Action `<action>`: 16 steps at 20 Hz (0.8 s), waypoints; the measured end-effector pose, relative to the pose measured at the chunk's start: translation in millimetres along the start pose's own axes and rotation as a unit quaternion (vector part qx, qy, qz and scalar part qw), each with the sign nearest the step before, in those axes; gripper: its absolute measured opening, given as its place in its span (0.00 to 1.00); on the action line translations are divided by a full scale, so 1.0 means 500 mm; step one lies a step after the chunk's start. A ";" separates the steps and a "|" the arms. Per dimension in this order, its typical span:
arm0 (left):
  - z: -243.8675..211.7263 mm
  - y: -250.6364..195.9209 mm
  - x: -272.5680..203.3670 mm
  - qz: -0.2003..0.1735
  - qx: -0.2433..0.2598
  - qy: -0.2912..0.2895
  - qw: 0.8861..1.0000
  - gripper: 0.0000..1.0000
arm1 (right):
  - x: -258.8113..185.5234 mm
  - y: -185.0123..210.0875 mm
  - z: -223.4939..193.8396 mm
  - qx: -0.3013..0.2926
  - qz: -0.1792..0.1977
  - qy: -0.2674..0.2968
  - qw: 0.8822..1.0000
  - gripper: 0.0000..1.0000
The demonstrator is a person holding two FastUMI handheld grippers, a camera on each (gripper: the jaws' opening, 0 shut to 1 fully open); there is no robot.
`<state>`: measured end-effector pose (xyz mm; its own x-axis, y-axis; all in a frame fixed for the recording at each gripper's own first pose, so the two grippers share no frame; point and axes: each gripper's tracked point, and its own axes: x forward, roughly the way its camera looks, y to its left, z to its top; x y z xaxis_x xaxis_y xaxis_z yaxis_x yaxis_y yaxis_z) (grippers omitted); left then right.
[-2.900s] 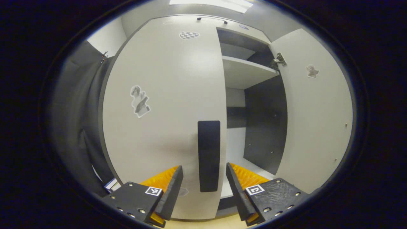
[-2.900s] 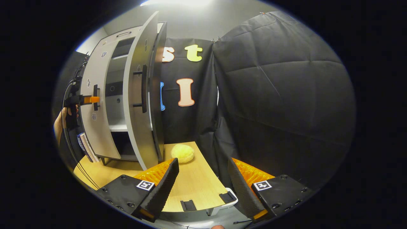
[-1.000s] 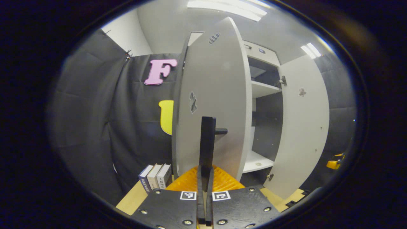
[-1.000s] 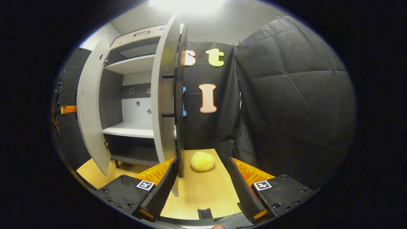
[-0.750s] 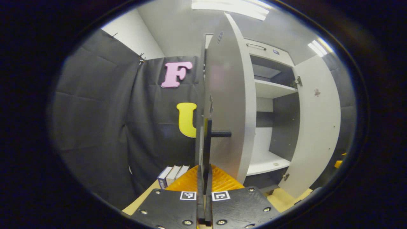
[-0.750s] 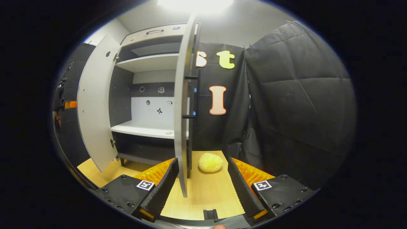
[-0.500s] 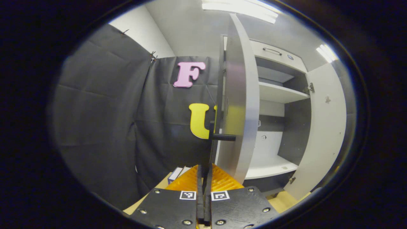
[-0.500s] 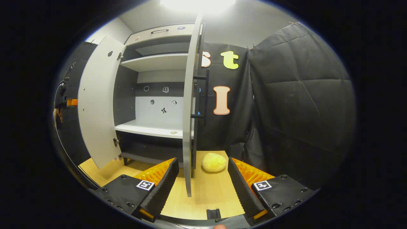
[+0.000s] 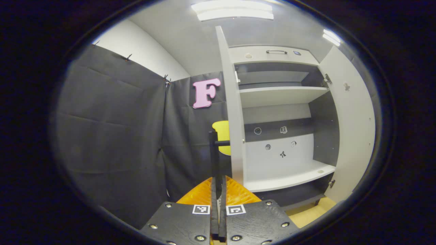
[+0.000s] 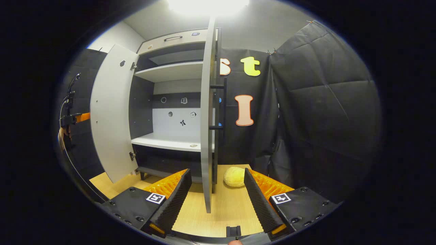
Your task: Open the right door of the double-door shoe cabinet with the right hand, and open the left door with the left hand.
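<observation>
Right between the pads of the left claw [image 9: 218, 207] sat the left door's black handle [image 9: 213, 153], clamped tight, with the left door [image 9: 233, 112] edge-on just past it. Over on the other side, the right claw [image 10: 215, 190] was spread wide, holding nothing, the right door [image 10: 206, 115] straight ahead, swung out. Some yellow lump [image 10: 234, 177], maybe a sponge, lay on the surface [image 10: 224, 207] near its right finger.

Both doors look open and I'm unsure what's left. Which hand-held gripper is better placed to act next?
Left. The left hand-held gripper is shut on the left door's handle, so letting go falls to it. The right hand-held gripper is open, its fingers either side of the right door's edge.
</observation>
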<state>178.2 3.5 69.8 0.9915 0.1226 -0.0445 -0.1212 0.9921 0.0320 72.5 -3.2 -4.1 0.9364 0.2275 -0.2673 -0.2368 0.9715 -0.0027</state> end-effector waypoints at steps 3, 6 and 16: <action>0.010 -0.037 -0.079 -0.013 0.007 -0.013 1.000 0.28 | 0.000 0.006 0.016 -0.010 0.012 -0.019 1.000 0.96; 0.021 -0.055 -0.143 -0.022 0.013 -0.025 0.999 0.67 | 0.006 0.013 0.033 -0.014 0.016 -0.041 0.999 0.96; -0.024 0.005 -0.347 -0.036 -0.014 -0.006 0.999 0.95 | -0.017 0.067 0.073 0.011 0.025 -0.095 0.995 0.96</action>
<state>5.2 -14.9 65.4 0.9981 0.0506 -0.0347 -0.0505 0.9987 0.0015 65.8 29.9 33.5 0.9563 0.2816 -0.0791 -0.2802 0.9595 0.0284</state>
